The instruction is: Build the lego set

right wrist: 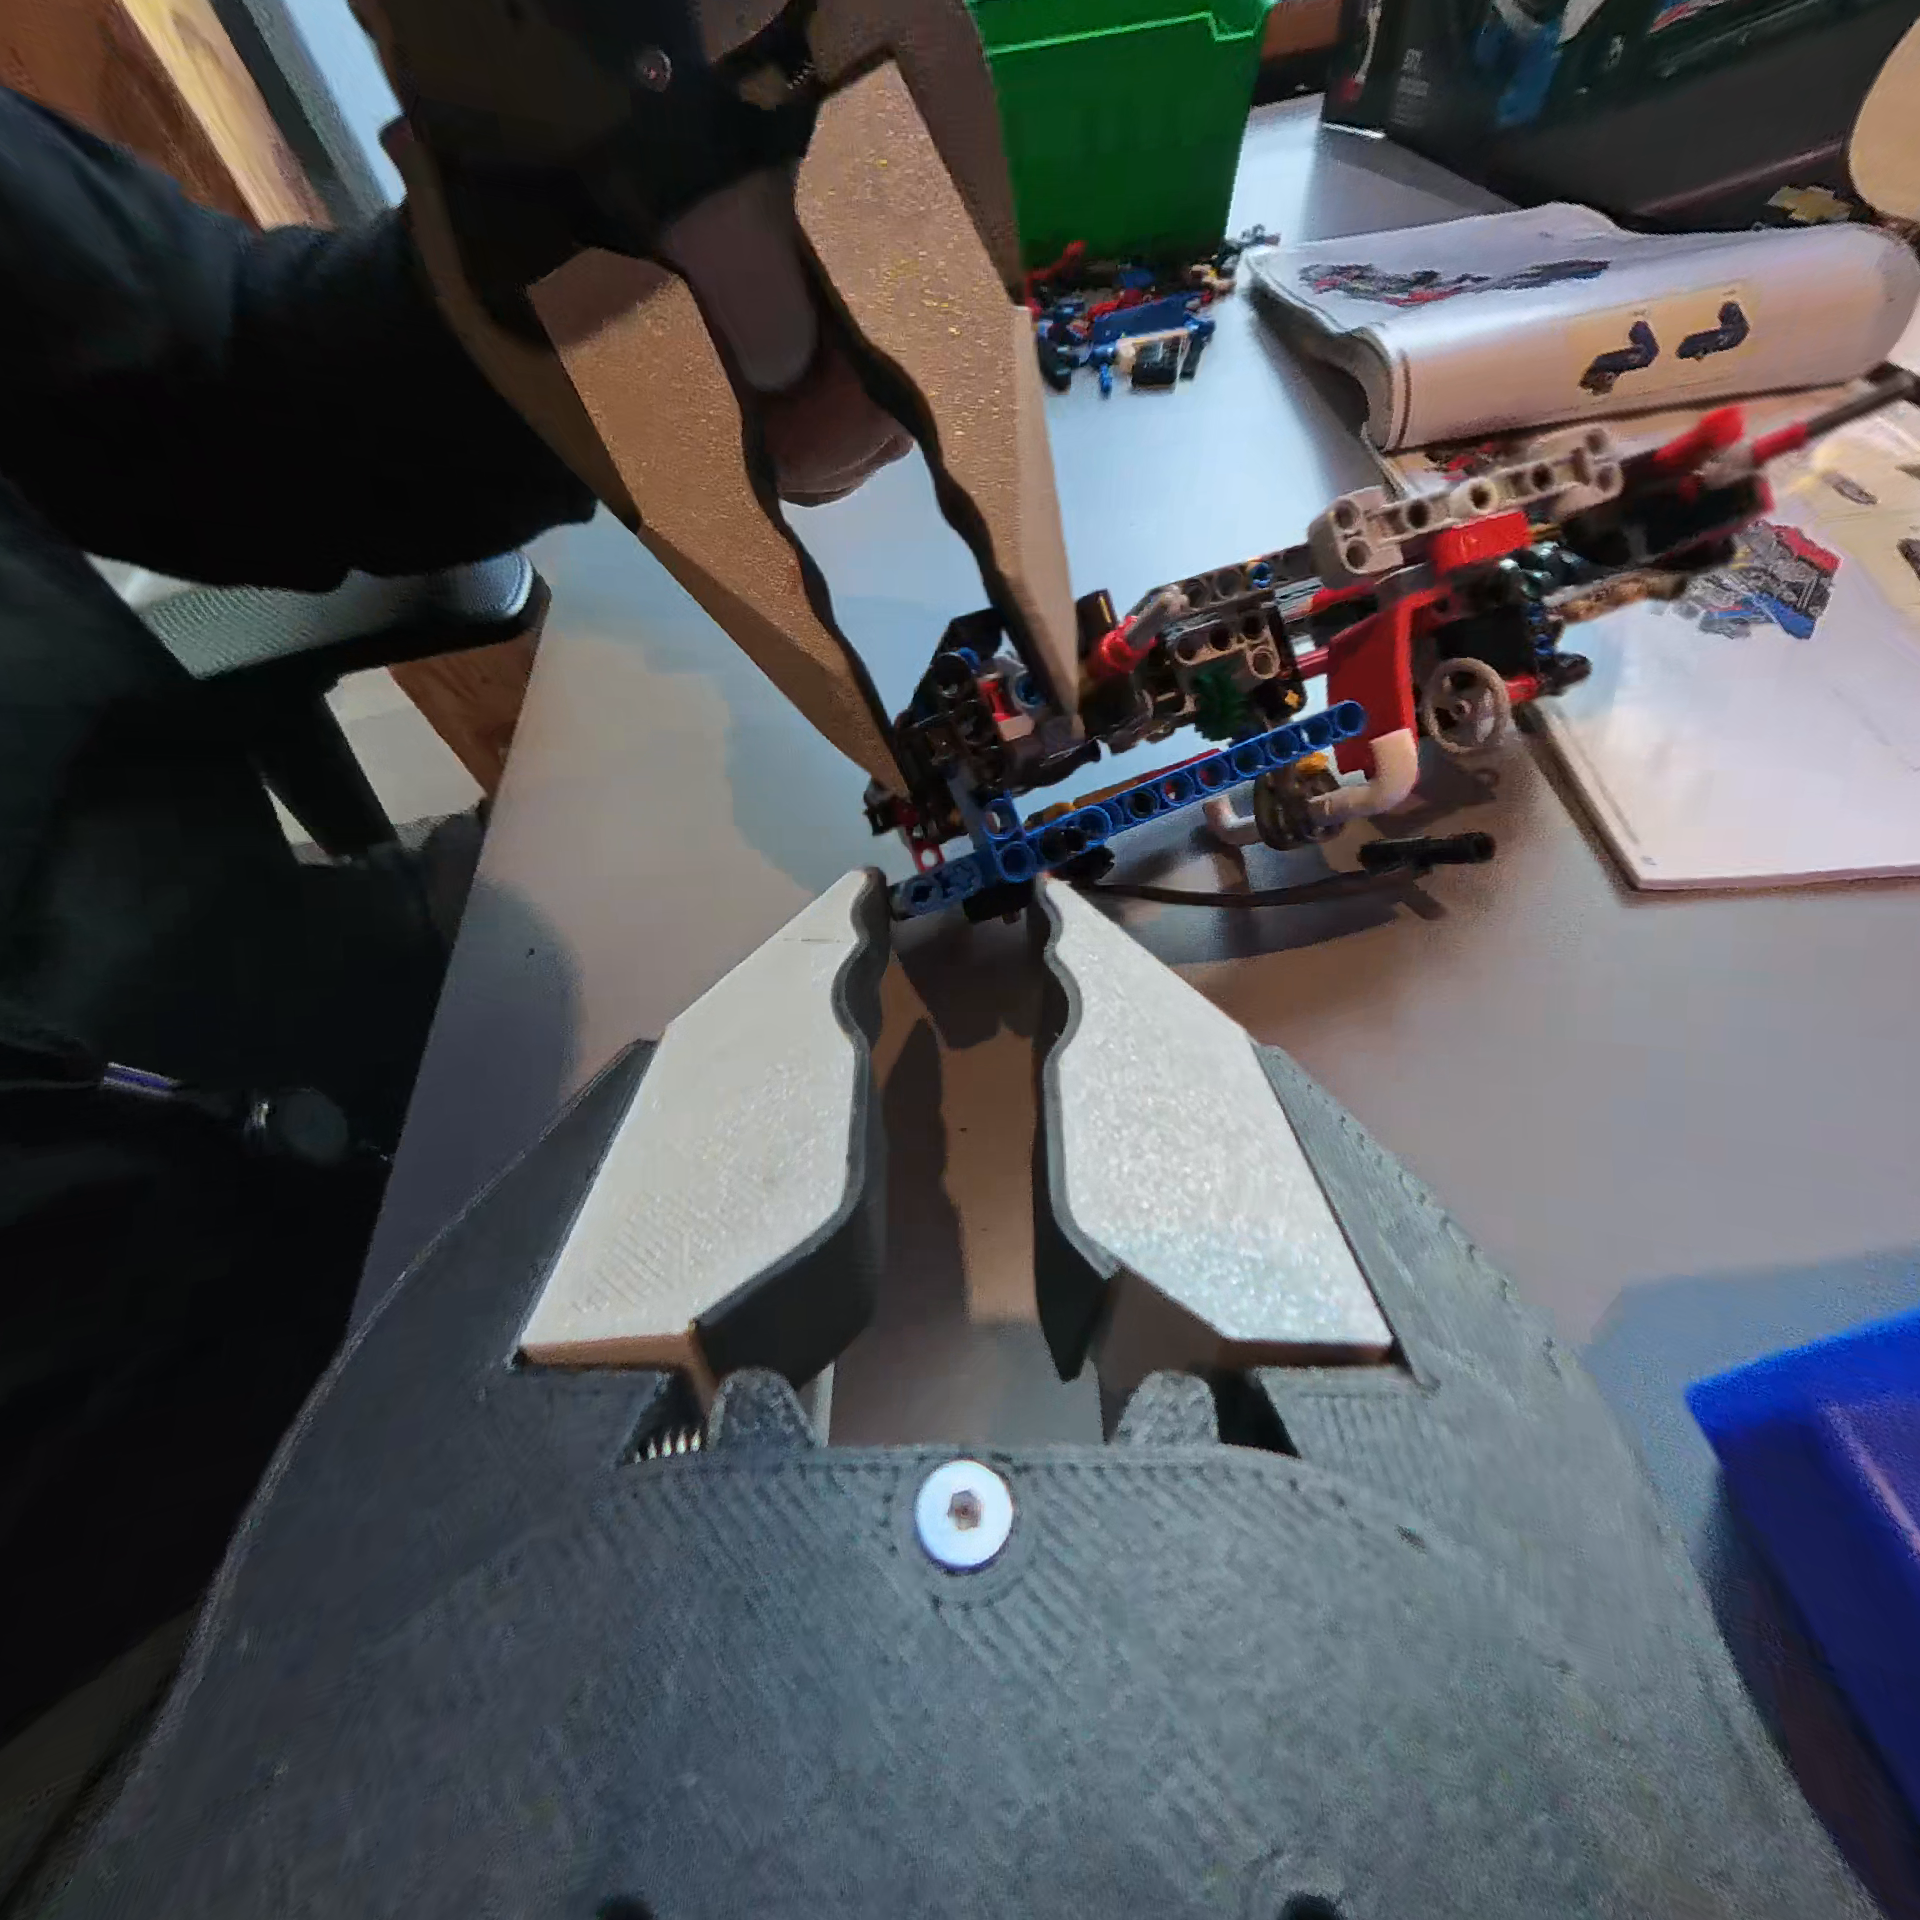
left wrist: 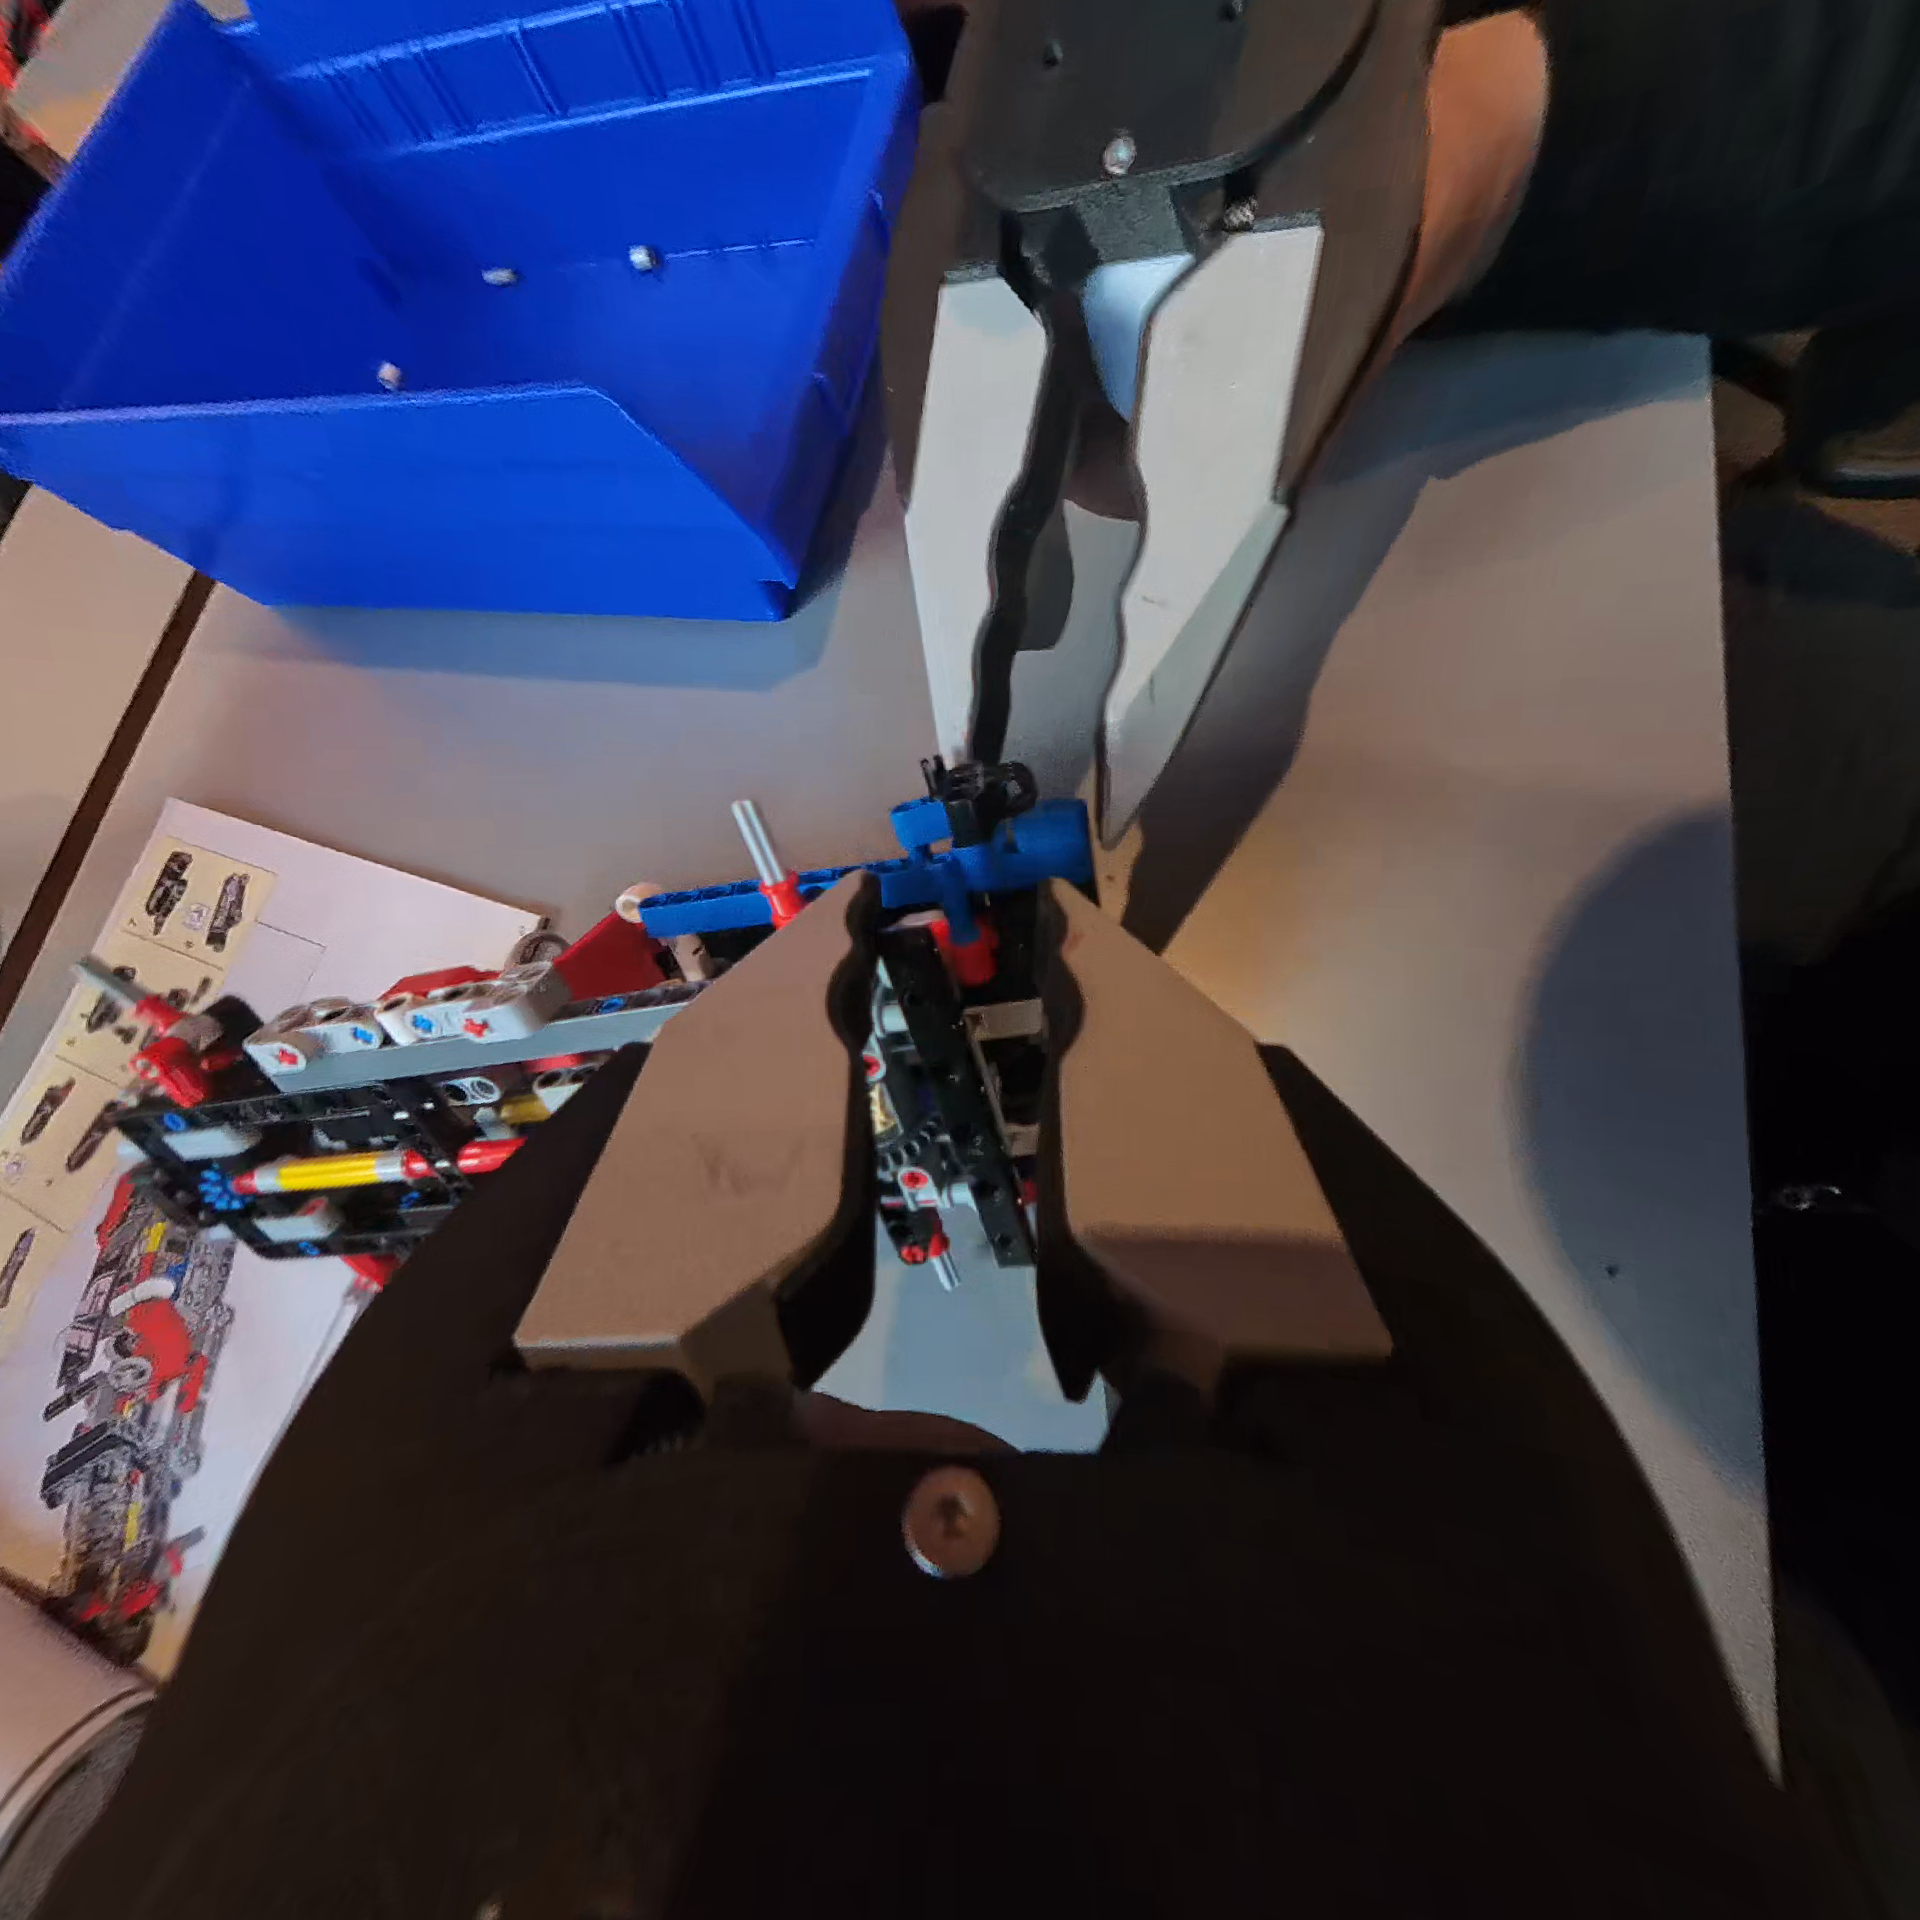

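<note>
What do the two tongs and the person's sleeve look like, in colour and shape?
Both tongs have a broad black printed body with one silver screw at its centre, and two pale grey wedge fingers that taper to a point. The inner edges of the fingers are black and wavy. This holds for the left tongs and the right tongs. The person wears a black sleeve.

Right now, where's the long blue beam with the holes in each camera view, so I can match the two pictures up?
Left wrist view: the long blue beam runs left from the picture's centre, just above the left gripper.
Right wrist view: the beam slants up to the right from the centre, just beyond the right gripper.
Shared landmark: the open instruction booklet under the lego model.
</note>
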A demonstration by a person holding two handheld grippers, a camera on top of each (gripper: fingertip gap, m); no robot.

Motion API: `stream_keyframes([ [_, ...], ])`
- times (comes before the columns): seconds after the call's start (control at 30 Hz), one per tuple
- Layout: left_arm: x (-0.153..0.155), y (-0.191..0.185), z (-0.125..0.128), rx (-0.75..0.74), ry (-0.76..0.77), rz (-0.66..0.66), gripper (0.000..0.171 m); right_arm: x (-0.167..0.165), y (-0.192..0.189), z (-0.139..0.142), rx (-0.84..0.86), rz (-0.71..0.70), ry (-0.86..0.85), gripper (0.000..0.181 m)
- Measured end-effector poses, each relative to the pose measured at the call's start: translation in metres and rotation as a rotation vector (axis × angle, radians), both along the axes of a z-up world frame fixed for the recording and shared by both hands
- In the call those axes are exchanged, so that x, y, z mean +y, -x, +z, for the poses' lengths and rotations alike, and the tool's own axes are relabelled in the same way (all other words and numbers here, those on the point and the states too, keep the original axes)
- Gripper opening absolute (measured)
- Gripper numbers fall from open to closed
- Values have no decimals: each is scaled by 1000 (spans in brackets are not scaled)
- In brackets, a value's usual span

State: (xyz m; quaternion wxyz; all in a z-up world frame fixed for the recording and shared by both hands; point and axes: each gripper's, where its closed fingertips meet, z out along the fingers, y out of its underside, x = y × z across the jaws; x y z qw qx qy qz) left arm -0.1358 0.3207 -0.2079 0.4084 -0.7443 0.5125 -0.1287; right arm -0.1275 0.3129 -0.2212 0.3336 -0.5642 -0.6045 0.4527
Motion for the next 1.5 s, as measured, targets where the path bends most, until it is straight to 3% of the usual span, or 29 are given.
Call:
stream_keyframes([
  [0.27, -7, 9, 6, -63, -80, -37, 29, -5, 8, 35, 89, 6, -154, 32],
  [0.4, -11, 8, 4, -75, -72, -60, 25, -6, 22, 23, 16, 46, -223, 25],
  [0.47, -10, 8, 4, -79, -80, -60, 25, -9, 25, 21, 12, 88, -207, 15],
  [0.63, -12, 10, 6, -142, -52, -93, 24, -7, 24, 25, 59, 83, -189, 14],
  [0.77, -18, 9, 4, -152, -15, -134, 24, 2, 26, 36, 103, 38, -22, 14],
  [1.13, -14, 8, 4, -173, -37, -113, 24, -2, 27, 19, -52, 37, -259, 14],
  [1.33, -11, 10, 7, -178, -52, -88, 30, -3, 22, 36, 43, 61, -131, 13],
  [1.5, -13, 14, 14, -165, -92, -41, 41, 1, 18, 33, 63, 49, -85, 13],
])
